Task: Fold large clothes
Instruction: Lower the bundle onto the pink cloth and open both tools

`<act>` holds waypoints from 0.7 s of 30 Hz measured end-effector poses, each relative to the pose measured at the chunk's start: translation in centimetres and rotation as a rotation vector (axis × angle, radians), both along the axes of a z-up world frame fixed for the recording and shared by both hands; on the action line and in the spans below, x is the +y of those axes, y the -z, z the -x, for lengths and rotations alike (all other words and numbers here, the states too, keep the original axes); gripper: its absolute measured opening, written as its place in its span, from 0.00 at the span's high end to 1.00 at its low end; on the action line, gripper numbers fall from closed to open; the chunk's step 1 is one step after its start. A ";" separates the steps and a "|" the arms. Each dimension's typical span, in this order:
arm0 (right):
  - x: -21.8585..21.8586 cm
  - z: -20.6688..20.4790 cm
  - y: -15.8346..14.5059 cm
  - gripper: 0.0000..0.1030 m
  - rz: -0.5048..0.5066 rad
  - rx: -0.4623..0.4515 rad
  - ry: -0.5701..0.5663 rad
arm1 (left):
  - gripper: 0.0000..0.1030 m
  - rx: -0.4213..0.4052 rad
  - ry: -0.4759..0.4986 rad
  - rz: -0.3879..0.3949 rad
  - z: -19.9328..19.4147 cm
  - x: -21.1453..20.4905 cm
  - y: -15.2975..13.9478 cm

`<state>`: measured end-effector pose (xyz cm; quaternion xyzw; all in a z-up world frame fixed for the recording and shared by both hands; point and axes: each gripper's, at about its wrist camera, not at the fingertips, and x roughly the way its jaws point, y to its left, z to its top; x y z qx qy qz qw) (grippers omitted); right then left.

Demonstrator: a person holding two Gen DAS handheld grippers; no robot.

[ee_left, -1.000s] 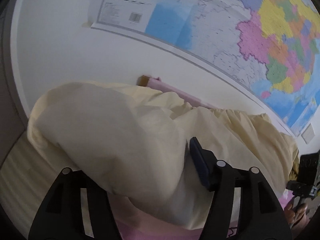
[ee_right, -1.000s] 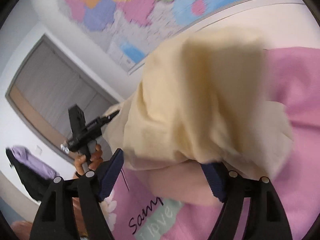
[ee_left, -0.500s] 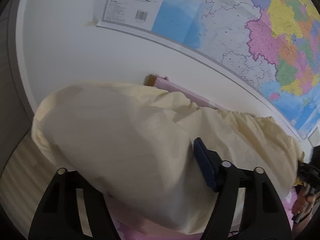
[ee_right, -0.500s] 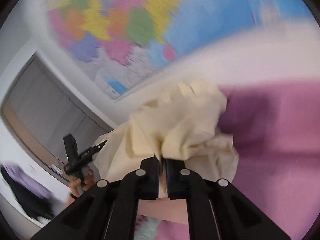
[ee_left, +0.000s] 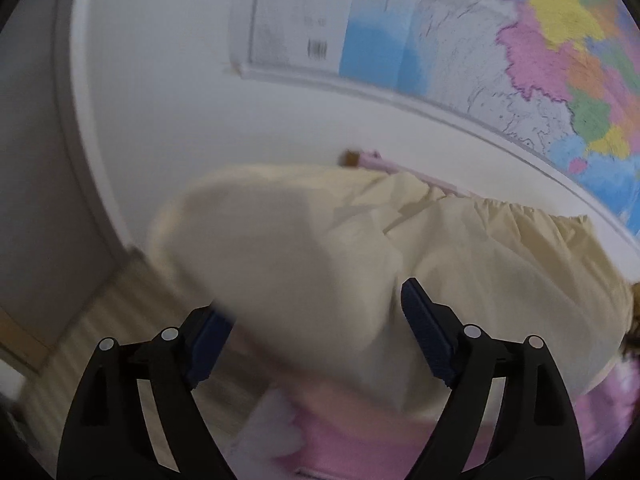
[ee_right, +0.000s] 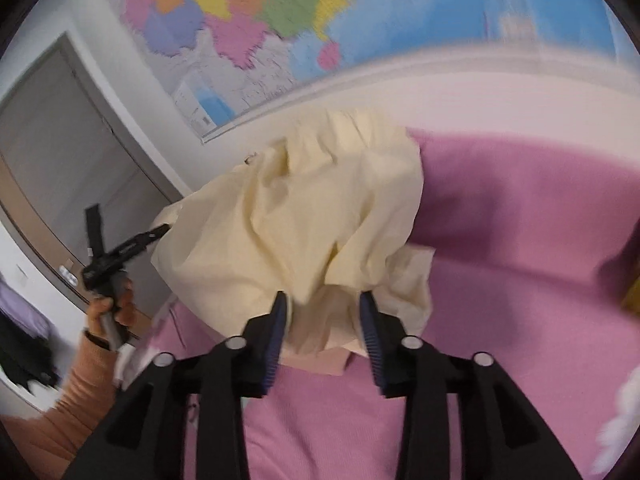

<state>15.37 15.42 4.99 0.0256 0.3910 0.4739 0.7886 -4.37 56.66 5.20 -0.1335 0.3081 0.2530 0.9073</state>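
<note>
The left tongs (ee_left: 316, 320) stand wide and are opening further; a fold of the cream-yellow garment (ee_left: 460, 264) bulges between the blue pads (ee_left: 424, 328), which do not press on it. The right tongs (ee_right: 324, 320) are part-way apart and opening too, with a bunched end of the same garment (ee_right: 304, 220) hanging loosely between the pads, which stand clear of the cloth on both sides.

The garment lies heaped on a pink bedspread (ee_right: 520, 280). In the left wrist view its long axis runs from the near left to the far right, following the wall, and a gathered edge lies along its far side. Beyond the garment, a coloured wall map (ee_left: 500, 60) hangs on the white wall. In the right wrist view, left of the garment, a hand (ee_right: 114, 304) in an orange sleeve (ee_right: 76, 392) grips the other tool, with a grey door (ee_right: 60, 152) behind.
</note>
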 end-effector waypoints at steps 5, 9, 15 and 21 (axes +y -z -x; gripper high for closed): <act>-0.3 2.5 -3.9 0.56 0.008 -0.234 0.023 | 0.19 -0.038 0.027 -0.169 1.8 -4.5 -2.4; 3.1 1.7 -6.1 0.52 -0.037 -0.284 -0.005 | 0.11 -0.068 0.135 -0.203 0.5 -7.4 -3.3; 10.0 -3.5 -2.5 0.52 0.044 -0.157 -0.014 | 0.11 -0.002 0.191 -0.057 -3.7 -7.1 0.7; 9.3 -4.7 2.6 0.43 0.068 -0.086 -0.021 | 0.11 0.013 0.162 -0.045 -3.7 -7.6 2.9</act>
